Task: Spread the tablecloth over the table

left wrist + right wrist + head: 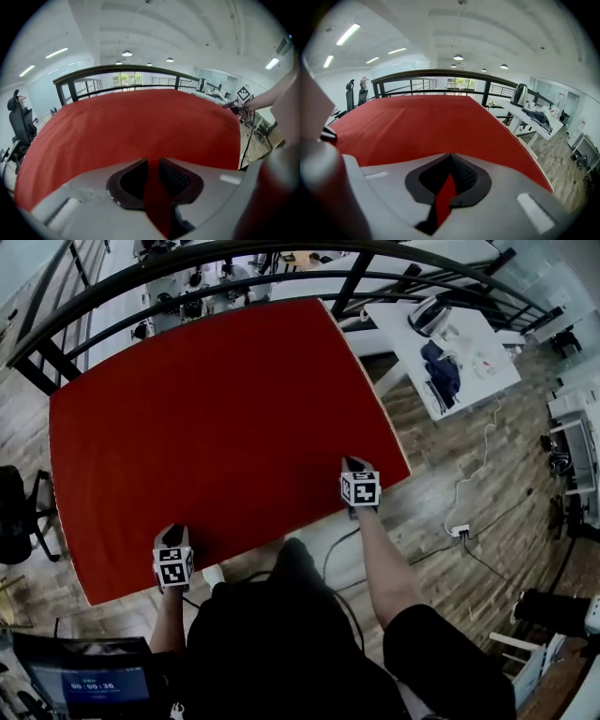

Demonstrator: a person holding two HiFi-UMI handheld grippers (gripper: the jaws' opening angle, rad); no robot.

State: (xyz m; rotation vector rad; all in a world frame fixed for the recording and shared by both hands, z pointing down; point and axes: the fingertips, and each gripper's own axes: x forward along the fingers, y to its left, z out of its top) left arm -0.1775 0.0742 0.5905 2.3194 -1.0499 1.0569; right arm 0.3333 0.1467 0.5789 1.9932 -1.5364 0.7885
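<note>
Tablecloth: you have one red tablecloth (225, 418). It lies flat and spread wide, from the near edge at your claws to the far edge by the railing (234, 261), and it hides the desk beneath it.
Claws: there are two, both at the near edge and well apart.
Left claw (172, 534): it is at the near left corner. Its jaws are narrow and pinch a fold of the red cloth.
Right claw (354, 465): it is near the near right corner. Its jaws are fully together on a thin strip of the cloth's edge.
Marker cubes: there are two, one on each claw.
Other desk: you can see one white desk (469, 352) at the far right, with clutter on it.
Chair: there is one black chair (14, 517) at the left.
</note>
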